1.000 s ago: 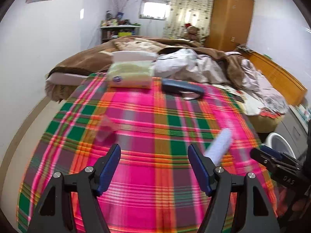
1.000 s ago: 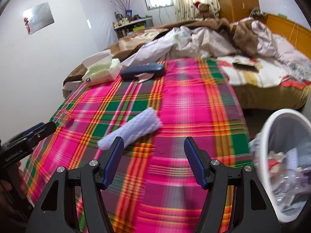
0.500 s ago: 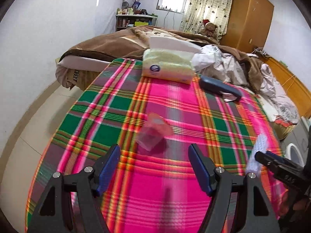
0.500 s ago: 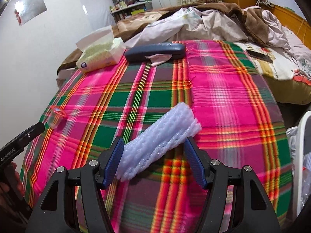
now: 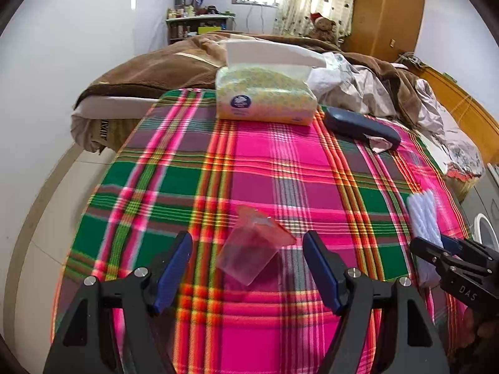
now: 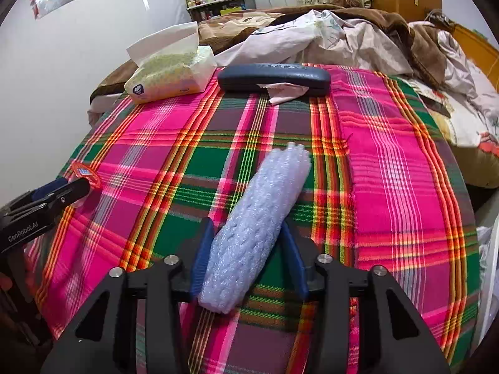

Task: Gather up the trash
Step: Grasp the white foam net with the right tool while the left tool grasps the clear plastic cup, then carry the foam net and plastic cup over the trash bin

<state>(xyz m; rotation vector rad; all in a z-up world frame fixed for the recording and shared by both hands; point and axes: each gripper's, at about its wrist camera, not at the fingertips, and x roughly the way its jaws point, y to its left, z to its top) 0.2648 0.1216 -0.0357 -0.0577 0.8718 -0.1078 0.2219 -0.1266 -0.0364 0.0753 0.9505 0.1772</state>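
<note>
A clear plastic cup with a red rim (image 5: 254,246) lies on its side on the plaid tablecloth (image 5: 268,168), between the open fingers of my left gripper (image 5: 248,268); it also shows in the right wrist view (image 6: 84,173). A white roll of bubble wrap (image 6: 255,224) lies on the cloth between the fingers of my right gripper (image 6: 248,255), which have closed in against its sides. The roll also shows in the left wrist view (image 5: 424,224), with the right gripper (image 5: 449,249) on it.
A tissue pack (image 5: 265,96) and a dark glasses case (image 5: 358,124) with a scrap of paper (image 6: 285,92) lie at the table's far edge. A bed with rumpled bedding (image 6: 343,31) is behind. A white bin rim (image 5: 485,233) stands at the right.
Both grippers moved forward. The left now straddles the cup. The right gripper's fingers closed in from wide open onto the bubble wrap roll.
</note>
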